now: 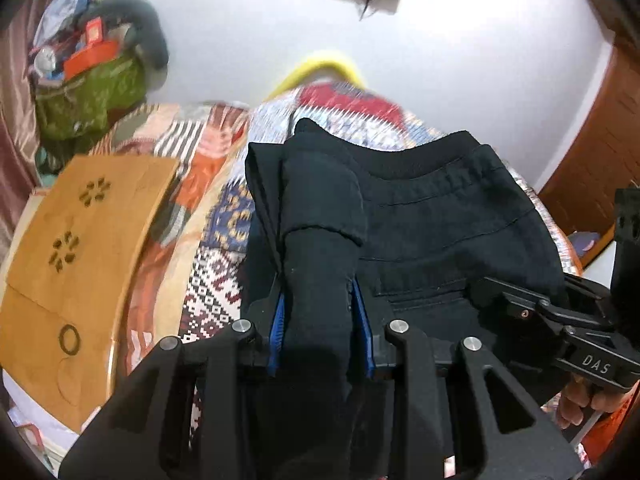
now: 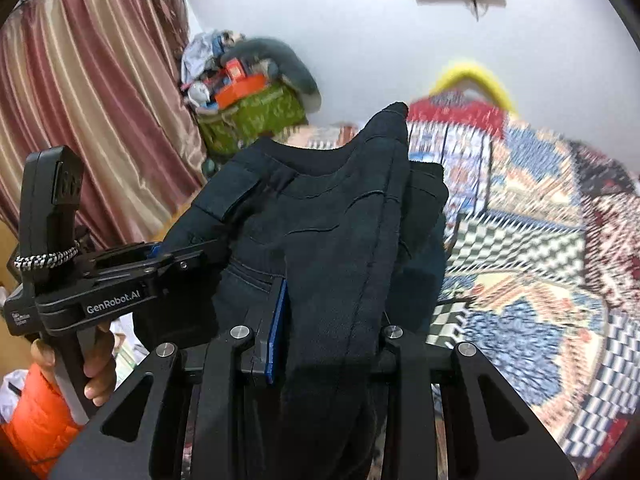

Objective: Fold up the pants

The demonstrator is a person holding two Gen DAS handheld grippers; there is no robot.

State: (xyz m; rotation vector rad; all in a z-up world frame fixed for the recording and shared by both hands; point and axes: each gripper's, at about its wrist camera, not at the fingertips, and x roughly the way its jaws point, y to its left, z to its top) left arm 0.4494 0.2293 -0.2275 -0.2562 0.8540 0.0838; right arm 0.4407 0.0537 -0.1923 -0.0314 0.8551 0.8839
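The black pants [image 1: 448, 216] hang lifted above the patterned bed, waistband end stretched between both grippers. My left gripper [image 1: 320, 312] is shut on a bunched edge of the pants, cloth filling the gap between its blue pads [image 1: 280, 320]. My right gripper [image 2: 332, 320] is shut on the other edge of the pants [image 2: 320, 208]; one blue pad [image 2: 278, 332] shows, the other is hidden by cloth. The right gripper shows at the right in the left wrist view [image 1: 560, 320], the left gripper at the left in the right wrist view [image 2: 120, 280].
A patterned bedspread [image 2: 520, 264] lies under the pants. A wooden lap table [image 1: 84, 240] sits on the bed at left. A green bag piled with clutter [image 1: 88, 96] stands by the wall. A pink curtain [image 2: 88, 112] hangs left. An orange item [image 2: 36, 420] lies low left.
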